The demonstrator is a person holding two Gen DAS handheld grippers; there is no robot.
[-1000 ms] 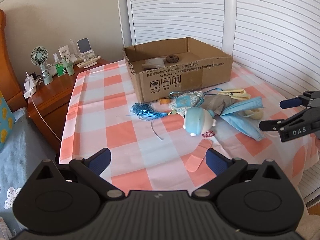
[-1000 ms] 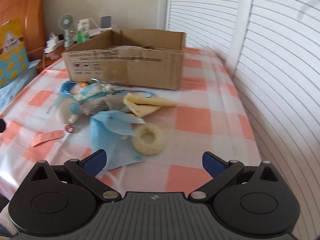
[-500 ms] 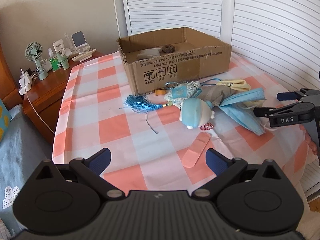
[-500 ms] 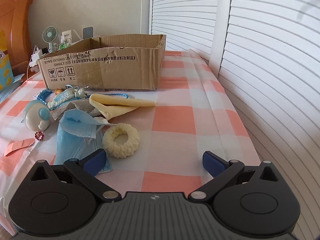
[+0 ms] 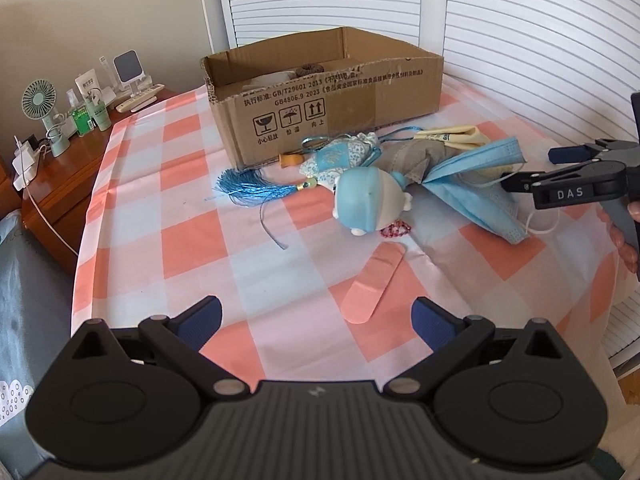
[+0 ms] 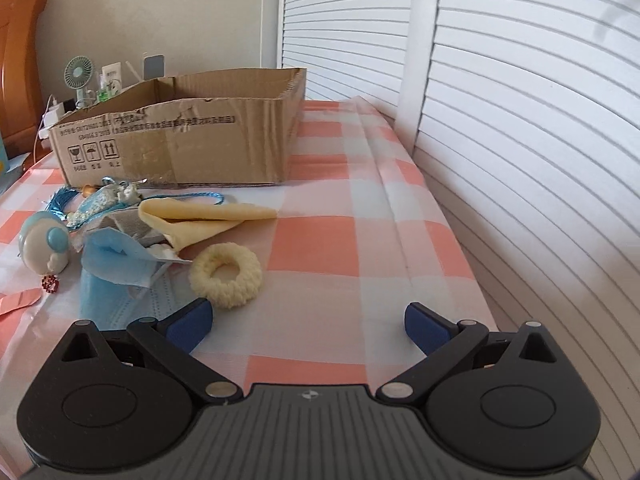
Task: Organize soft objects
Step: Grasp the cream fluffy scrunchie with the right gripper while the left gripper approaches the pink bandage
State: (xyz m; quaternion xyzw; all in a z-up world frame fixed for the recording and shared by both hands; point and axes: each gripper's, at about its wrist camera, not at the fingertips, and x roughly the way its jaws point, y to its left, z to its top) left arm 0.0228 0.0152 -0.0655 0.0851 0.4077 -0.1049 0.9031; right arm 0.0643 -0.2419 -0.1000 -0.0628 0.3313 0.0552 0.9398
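Note:
Soft things lie in a heap on the checked cloth in front of a cardboard box (image 5: 332,92) (image 6: 180,144): a blue-and-white plush toy (image 5: 368,200) (image 6: 42,246), a blue tasselled sachet (image 5: 340,156), a blue face mask (image 5: 476,184) (image 6: 116,264), a folded cream cloth (image 6: 200,216), a cream fluffy hair ring (image 6: 226,274) and a pink plaster (image 5: 372,280). My left gripper (image 5: 316,320) is open and empty, low before the plaster. My right gripper (image 6: 306,322) (image 5: 528,168) is open and empty, its left pad beside the hair ring.
A wooden nightstand (image 5: 64,184) at the left carries a small fan (image 5: 40,112), bottles and a phone stand. White slatted doors (image 6: 520,120) stand close behind and to the right of the table. The box holds a brown ring and cloth.
Both grippers have come lower and closer to the heap. The right one swung left until the hair ring lay just ahead of its left pad. Nothing was picked up.

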